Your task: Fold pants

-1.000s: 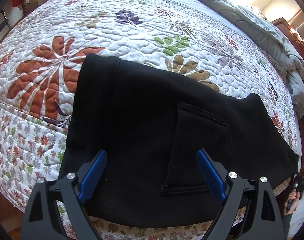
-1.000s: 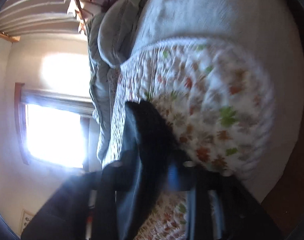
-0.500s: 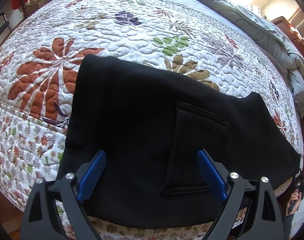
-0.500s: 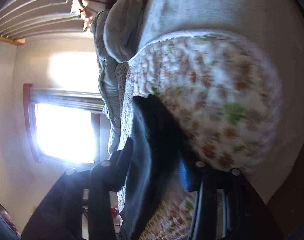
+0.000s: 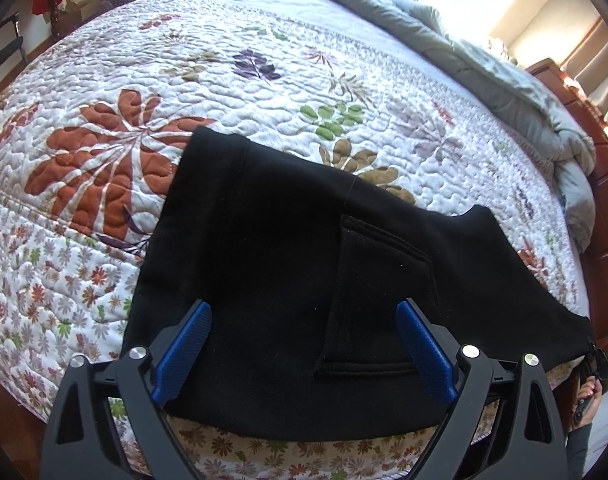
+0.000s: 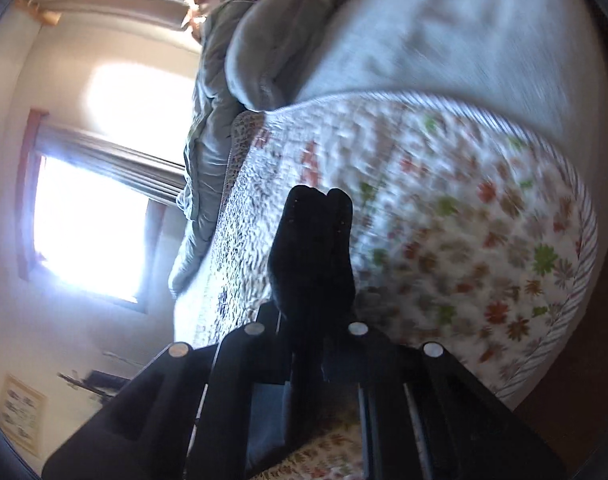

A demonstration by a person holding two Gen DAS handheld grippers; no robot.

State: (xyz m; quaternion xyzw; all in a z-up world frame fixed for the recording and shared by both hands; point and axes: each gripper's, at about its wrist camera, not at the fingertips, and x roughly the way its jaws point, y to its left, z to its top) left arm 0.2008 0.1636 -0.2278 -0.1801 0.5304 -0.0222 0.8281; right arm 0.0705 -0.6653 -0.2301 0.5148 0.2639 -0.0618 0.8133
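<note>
A bed (image 5: 264, 60) covered by a floral quilt (image 5: 104, 168) was seen, with a grey duvet (image 5: 503, 80) bunched far beyond the jaws. The black pants (image 5: 272, 264) were laid flat across the quilt's near edge, directly under the left gripper (image 5: 304, 344), whose jaws were spread wide above the fabric. The right gripper (image 6: 311, 320) was clenched on a bunched end of the pants.

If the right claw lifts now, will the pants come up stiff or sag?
Probably sag: the pants lie limp, draped over the quilt edge. Fabric bunches softly in the right claw, so it should trail. It looks thick, so perhaps slightly heavy.
</note>
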